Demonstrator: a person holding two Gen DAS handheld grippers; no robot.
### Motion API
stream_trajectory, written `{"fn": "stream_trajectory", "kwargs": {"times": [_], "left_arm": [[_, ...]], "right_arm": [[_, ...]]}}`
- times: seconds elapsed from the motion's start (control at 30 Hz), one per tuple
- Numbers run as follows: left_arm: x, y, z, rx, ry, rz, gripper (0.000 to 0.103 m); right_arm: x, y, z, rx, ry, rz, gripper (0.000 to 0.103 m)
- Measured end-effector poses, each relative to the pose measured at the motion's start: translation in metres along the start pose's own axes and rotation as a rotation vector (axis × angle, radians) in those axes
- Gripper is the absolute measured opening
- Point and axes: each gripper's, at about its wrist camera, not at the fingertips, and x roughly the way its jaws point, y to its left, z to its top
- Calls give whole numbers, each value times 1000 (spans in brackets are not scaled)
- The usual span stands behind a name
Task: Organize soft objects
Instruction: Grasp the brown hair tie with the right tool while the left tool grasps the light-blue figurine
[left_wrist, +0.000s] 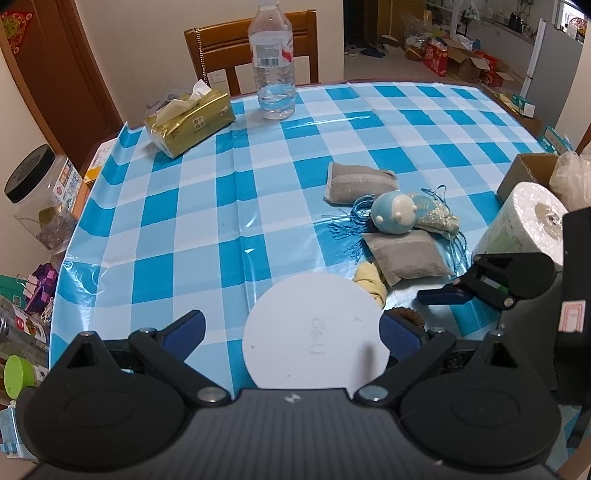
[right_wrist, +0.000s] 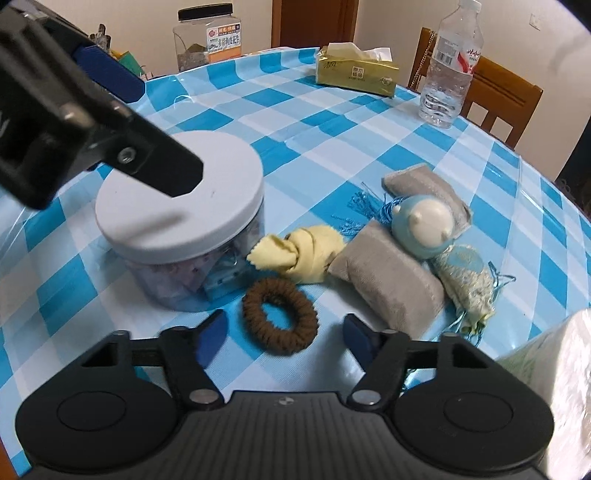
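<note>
A clear jar with a white lid (right_wrist: 177, 206) stands on the checked table; the lid (left_wrist: 314, 328) lies between the fingers of my open left gripper (left_wrist: 291, 332), which hovers above it. A brown hair tie (right_wrist: 280, 317) lies right in front of my open right gripper (right_wrist: 284, 332). A knotted yellow cloth (right_wrist: 303, 254), two grey pillows (right_wrist: 391, 288) (right_wrist: 428, 192), a blue-and-white ball toy (right_wrist: 421, 229) and a blue tasselled sachet (right_wrist: 465, 284) lie beside the jar. In the left view the pillows (left_wrist: 406, 251) (left_wrist: 360, 182) and toy (left_wrist: 393, 212) sit to the right.
A water bottle (left_wrist: 272, 62) and gold tissue pack (left_wrist: 188, 118) stand at the far edge near a wooden chair (left_wrist: 221, 48). A toilet roll (left_wrist: 524, 225) and cardboard box (left_wrist: 528, 173) sit at the right. A black-lidded jar (right_wrist: 207, 35) stands beyond the table.
</note>
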Motion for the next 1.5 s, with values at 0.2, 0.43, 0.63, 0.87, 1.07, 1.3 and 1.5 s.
{"fn": "stream_trajectory", "kwargs": {"times": [0.2,0.43,0.63,0.87,1.07,1.3,1.5], "left_arm": [[1,-6,7,47,-7,-29,100],[10,-23,24,160,-12,-91,100],[31,-34,52,211,-3,-177,100],[67,-56,84,267,-1,-217,97],[101,-74,96,288,38,-238,76],[120,-82,98,297,71,-265,64],[130,-79,98,256,91,-267,47]], "right_arm": [[-2,-1,2,-9,1,-4,46],[-13,-3,-10,31,27,-17,43],[-25,-5,-25,93,39,-39,43],[-32,-3,-38,127,40,-56,43],[-32,-2,-41,135,27,-67,48],[-34,-4,-47,149,-6,-75,54],[-35,-4,-47,143,-13,-75,56]]}}
